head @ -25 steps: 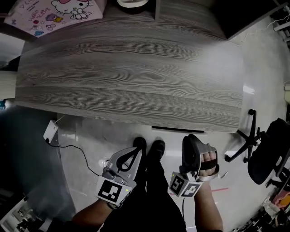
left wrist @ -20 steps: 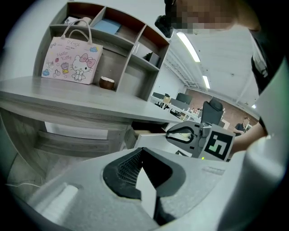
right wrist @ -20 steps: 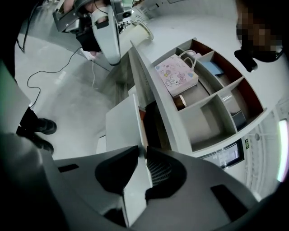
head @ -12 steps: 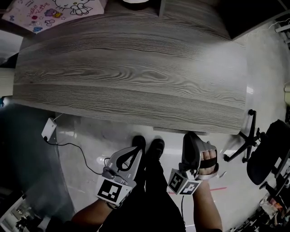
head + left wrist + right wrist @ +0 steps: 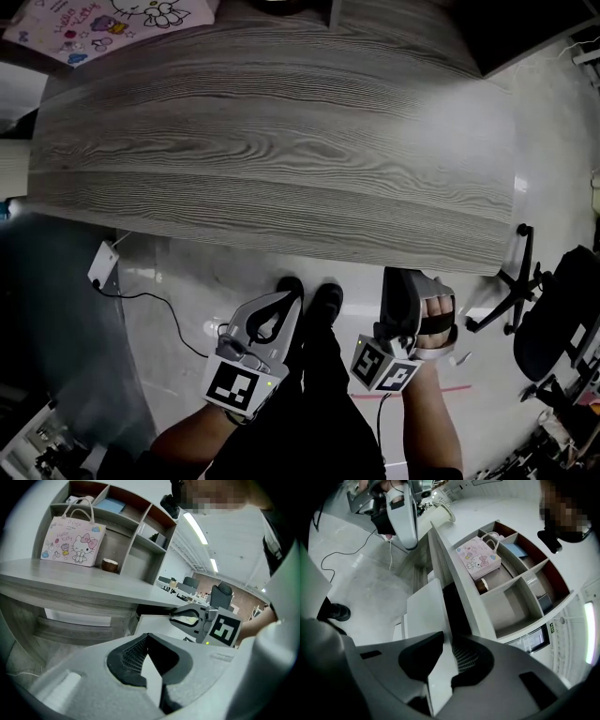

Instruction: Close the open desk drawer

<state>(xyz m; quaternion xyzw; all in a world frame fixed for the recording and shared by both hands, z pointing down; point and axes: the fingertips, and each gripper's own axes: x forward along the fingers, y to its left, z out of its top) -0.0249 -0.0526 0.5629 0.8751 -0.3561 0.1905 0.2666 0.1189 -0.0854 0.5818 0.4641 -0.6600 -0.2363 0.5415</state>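
- The drawer (image 5: 423, 613) stands partly out from under the near edge of the desk (image 5: 281, 141), toward 5 o'clock in the head view. In the right gripper view its pale front runs from the centre up toward 11 o'clock, with shadow alongside it toward 1 o'clock.
- By its look it is a stiff, flat-fronted box on runners. It is probably light to shift and not fragile, and the smooth face is likely a bit slick. No handle shows.
- The sensible hold would be the top lip of the front, near its middle, or a flat push on the face. Either should send it in square rather than skewed on the runners.
- The right gripper (image 5: 446, 637) has just been closing its jaws. They now stand a narrow slit apart with the edge of the drawer's front between them, and they appear to be clamped on it.
- The left gripper (image 5: 147, 637) has its tips together on nothing. It sits at 9 o'clock of the right one, clear of the drawer.
- Both grippers point forward and somewhat downward at the desk's edge. They are held low in front of the person's legs (image 5: 323, 375), with their marker cubes facing up.
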